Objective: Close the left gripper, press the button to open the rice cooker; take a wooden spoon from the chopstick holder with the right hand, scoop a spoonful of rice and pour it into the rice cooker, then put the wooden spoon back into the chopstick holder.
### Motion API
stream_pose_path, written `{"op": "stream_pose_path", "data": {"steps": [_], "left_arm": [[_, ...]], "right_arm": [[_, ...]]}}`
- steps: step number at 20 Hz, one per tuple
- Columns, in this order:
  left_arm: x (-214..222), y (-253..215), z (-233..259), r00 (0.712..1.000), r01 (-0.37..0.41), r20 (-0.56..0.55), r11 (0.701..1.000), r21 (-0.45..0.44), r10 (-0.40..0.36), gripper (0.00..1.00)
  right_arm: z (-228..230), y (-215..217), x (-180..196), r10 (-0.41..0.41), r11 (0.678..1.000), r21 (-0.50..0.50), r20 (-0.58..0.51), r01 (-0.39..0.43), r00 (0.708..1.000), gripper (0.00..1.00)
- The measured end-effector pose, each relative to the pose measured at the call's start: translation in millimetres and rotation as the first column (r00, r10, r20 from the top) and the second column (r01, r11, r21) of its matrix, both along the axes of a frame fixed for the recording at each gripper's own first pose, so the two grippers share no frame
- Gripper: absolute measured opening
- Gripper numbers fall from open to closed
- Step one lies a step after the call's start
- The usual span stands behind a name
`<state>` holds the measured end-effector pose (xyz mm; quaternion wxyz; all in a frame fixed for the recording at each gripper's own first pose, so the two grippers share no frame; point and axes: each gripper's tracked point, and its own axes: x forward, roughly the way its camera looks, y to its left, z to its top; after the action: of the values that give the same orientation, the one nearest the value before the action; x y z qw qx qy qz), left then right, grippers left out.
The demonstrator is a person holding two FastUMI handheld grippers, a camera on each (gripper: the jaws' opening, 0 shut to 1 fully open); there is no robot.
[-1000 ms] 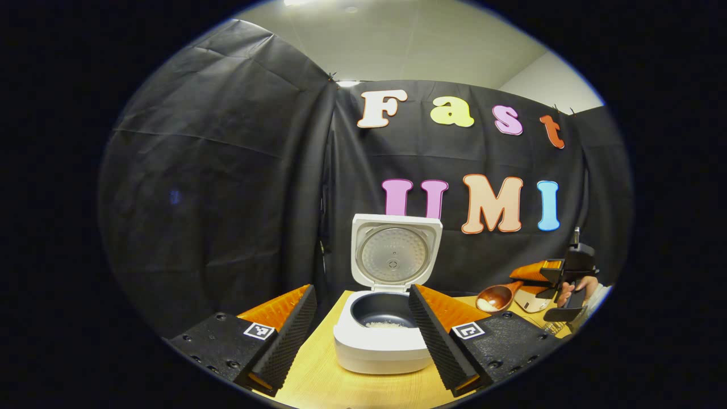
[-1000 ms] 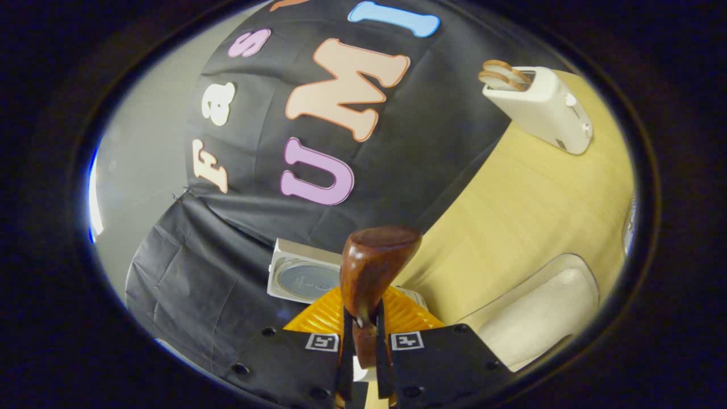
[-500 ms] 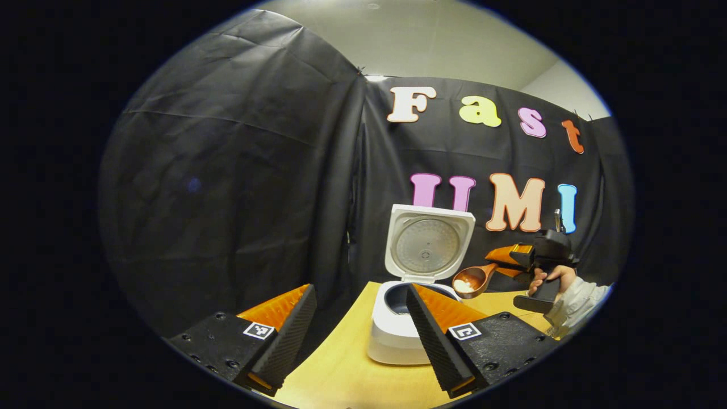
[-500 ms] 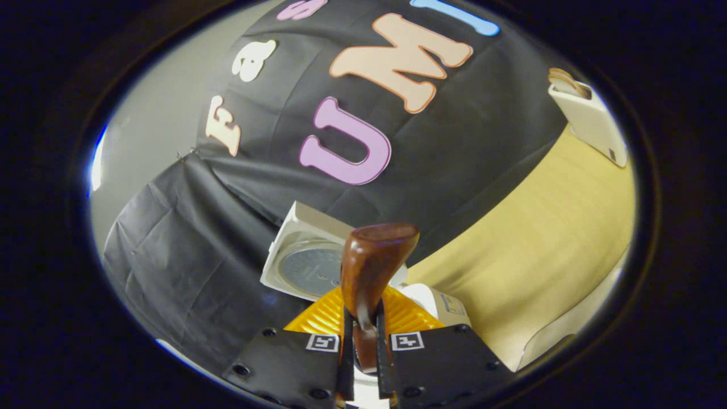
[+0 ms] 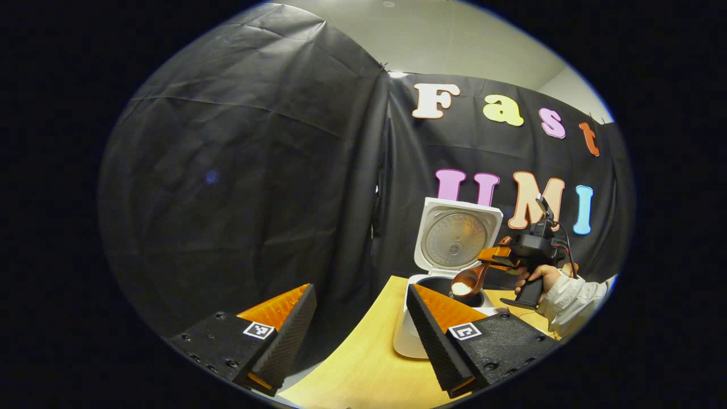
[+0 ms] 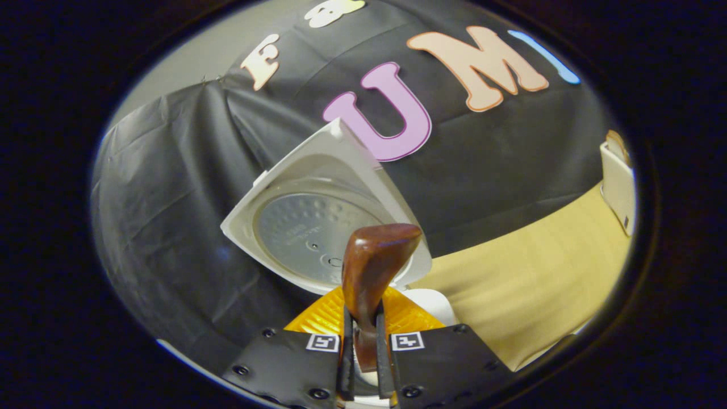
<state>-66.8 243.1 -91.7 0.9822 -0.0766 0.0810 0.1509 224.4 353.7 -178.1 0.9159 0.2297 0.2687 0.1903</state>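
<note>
The white rice cooker (image 5: 404, 335) stands on the wooden table with its lid (image 5: 459, 238) raised upright. My left gripper (image 5: 359, 341) hangs open and holds nothing, short of the cooker and to its left. Farther off, a hand (image 5: 540, 277) holds my right gripper (image 5: 495, 257), which is shut on the wooden spoon (image 5: 469, 280). The spoon's bowl carries white rice just above the dark inner pot. In the right gripper view my right gripper (image 6: 362, 341) clamps the wooden spoon (image 6: 372, 267) by its handle. The cooker lid (image 6: 309, 227) is close behind the spoon.
A white toaster (image 6: 617, 182) with bread in it stands at the far right edge of the wooden table (image 6: 528, 284). Black cloth walls close the booth behind and to the left of the cooker. A light sleeve (image 5: 573, 301) reaches in from the right.
My right gripper has carried the rice-filled spoon left and up, from beside the cooker to over its pot. The left gripper has swung left, so the cooker now sits farther right in its view.
</note>
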Motion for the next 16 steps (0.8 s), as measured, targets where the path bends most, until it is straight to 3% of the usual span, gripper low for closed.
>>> {"op": "stream_pose_path", "data": {"steps": [4,10,13,16], "left_arm": [[2,-2,-5,1.0,-0.003,-0.006,1.0,-0.016,0.002,0.95],[0,-1,-4,1.0,0.012,0.004,1.0,-0.017,-0.012,0.95],[2,-2,-3,1.0,0.023,0.012,1.0,-0.017,-0.022,0.95],[2,-3,-1,0.999,0.035,0.019,0.999,-0.012,-0.035,0.93]], "right_arm": [[4,17,-4,0.08,0.982,-0.178,0.107,-0.06,0.991,0.19],[27,35,-13,0.236,0.908,-0.402,0.251,-0.121,0.939,0.19],[52,46,-23,0.357,0.838,-0.528,0.342,-0.137,0.869,0.19],[73,62,-39,0.481,0.757,-0.643,0.421,-0.121,0.769,0.17]]}}
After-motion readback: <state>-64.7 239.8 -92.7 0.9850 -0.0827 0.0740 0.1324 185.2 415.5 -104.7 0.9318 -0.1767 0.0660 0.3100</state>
